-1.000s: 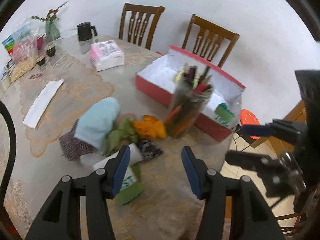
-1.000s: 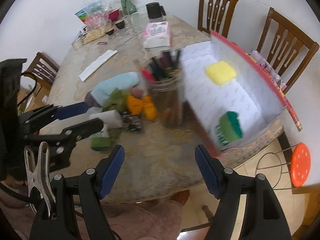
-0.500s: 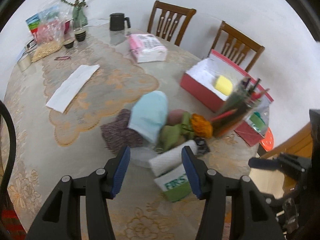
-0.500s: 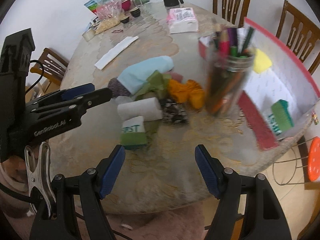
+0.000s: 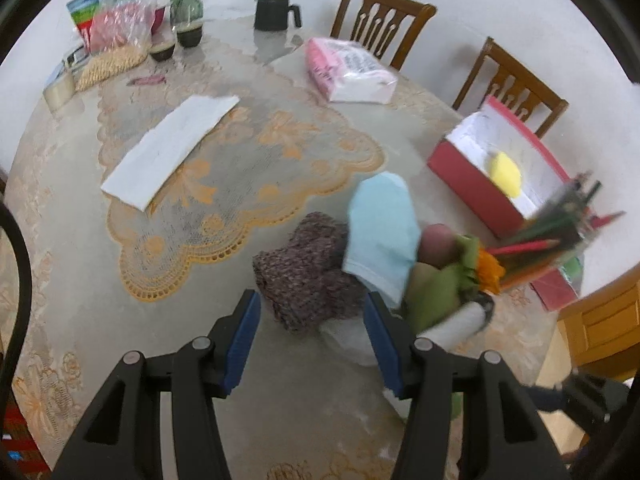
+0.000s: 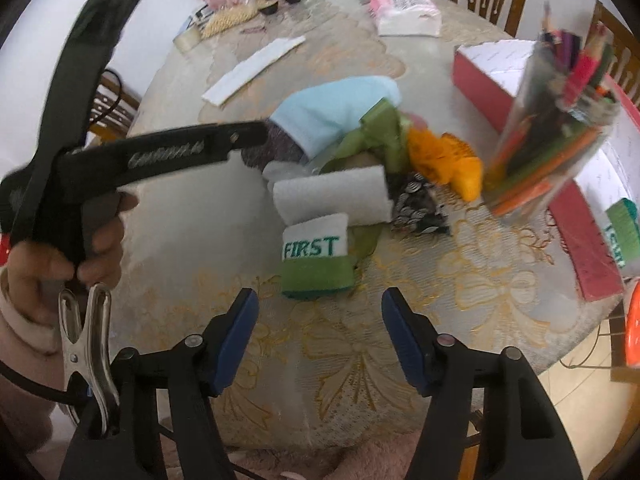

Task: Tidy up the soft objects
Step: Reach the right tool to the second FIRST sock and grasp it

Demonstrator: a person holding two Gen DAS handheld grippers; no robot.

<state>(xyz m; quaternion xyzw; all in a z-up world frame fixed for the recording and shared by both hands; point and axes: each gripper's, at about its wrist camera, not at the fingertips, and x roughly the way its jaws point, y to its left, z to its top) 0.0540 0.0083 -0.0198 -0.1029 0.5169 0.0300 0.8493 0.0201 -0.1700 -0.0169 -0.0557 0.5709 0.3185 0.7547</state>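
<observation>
only the right view shows the wristband [image 6: 316,258], perhaps "first".

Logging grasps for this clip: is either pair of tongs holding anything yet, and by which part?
Nothing is held. The left tongs hang open over the knitted cloth; the right tongs are closing, empty, short of the FIRST sponge.

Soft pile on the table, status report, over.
Left gripper open, empty. Right gripper empty, jaws closing. Soft pile untouched. Pencil jar crowds its right side.
</observation>
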